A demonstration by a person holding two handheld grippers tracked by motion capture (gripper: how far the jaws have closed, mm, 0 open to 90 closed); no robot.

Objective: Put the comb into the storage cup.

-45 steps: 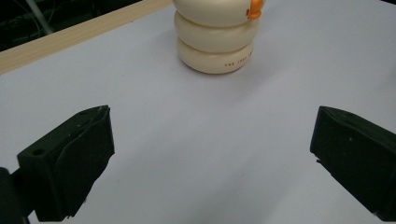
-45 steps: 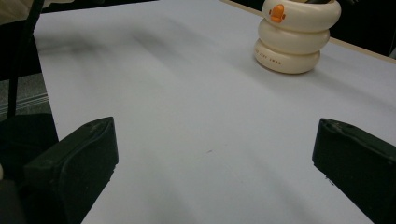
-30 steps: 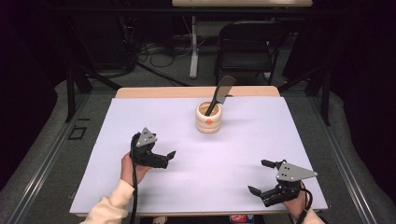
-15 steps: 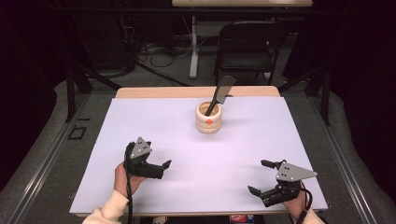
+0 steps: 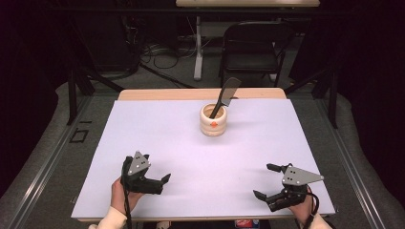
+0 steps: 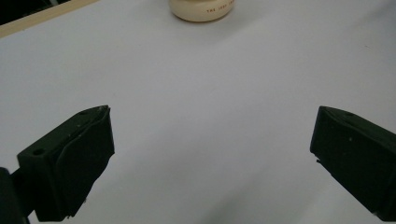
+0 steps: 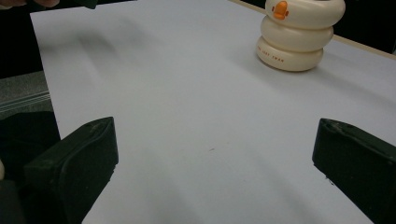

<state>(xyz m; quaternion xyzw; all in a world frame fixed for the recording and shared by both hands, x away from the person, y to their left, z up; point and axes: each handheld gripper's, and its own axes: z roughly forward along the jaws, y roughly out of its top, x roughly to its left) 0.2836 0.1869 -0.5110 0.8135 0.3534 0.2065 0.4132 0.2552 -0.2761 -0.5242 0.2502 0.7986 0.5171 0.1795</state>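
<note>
A cream holder [image 5: 213,121] stands upright toward the far middle of the surface [image 5: 143,129], well apart from both grippers. It looks like three rounded rings stacked one on another, with a wide open mouth at the top. A small orange mark, shaped like a duck's bill, sits on the front of the upper ring, and a line of tiny reddish lettering runs round the bottom ring. Its finish is smooth and slightly glossy. A dark spatula [image 5: 224,96] stands in the holder, handle down, its flat blade leaning up and away to the right, past the rim.

The surface is covered with a plain white sheet; a strip of bare wood shows along the far edge.

The left gripper [image 5: 164,182] hovers near the front left corner, held in a hand [image 5: 120,195], jaws spread wide with nothing between them. In the left gripper view the holder's base [image 6: 202,9] sits at the top edge, straight ahead and far off.

The right gripper [image 5: 266,182] is near the front right corner, jaws likewise wide apart and empty. In the right gripper view the holder [image 7: 299,32] stands to the upper right, its orange mark facing the camera, and a soft shadow falls beside it on the white sheet.
</note>
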